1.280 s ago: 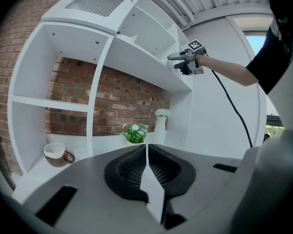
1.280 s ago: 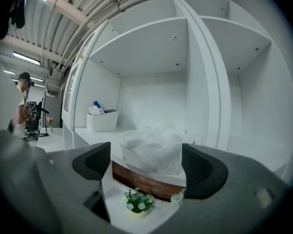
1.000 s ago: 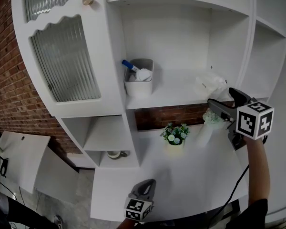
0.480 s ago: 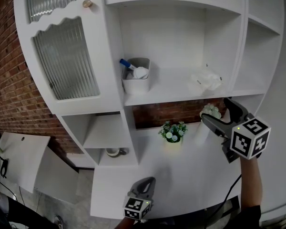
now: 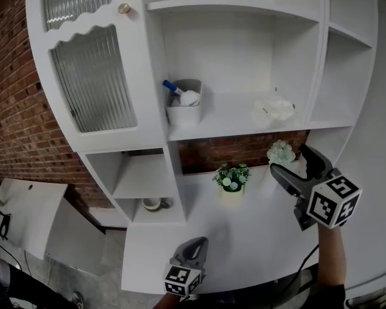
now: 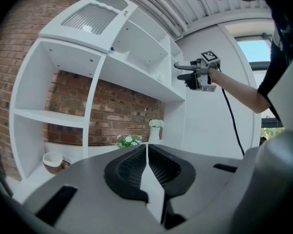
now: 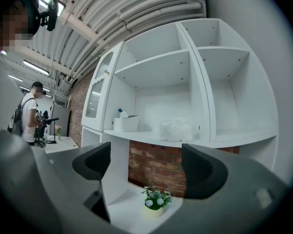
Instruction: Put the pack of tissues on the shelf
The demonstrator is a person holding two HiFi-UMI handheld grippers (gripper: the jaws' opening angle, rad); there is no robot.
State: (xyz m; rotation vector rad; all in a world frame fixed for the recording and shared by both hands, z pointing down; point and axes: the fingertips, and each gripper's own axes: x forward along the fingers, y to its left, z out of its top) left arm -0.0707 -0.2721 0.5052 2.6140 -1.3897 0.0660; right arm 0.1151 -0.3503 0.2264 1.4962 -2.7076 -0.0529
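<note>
Already the clear-wrapped white pack of tissues (image 5: 273,110) lies on the white shelf (image 5: 225,126), right of the grey bin (image 5: 185,106). It looks light and squashy, best pinched mid-body. The right gripper (image 7: 144,162) gapes empty; the left gripper (image 6: 146,167) is pressed together.

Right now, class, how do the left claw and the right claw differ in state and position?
The left claw has its jaws closed together, while the right claw has its jaws wide apart. The left claw sits low at the front edge of the counter; the right claw is held higher, out to the right. Both are empty.
</note>
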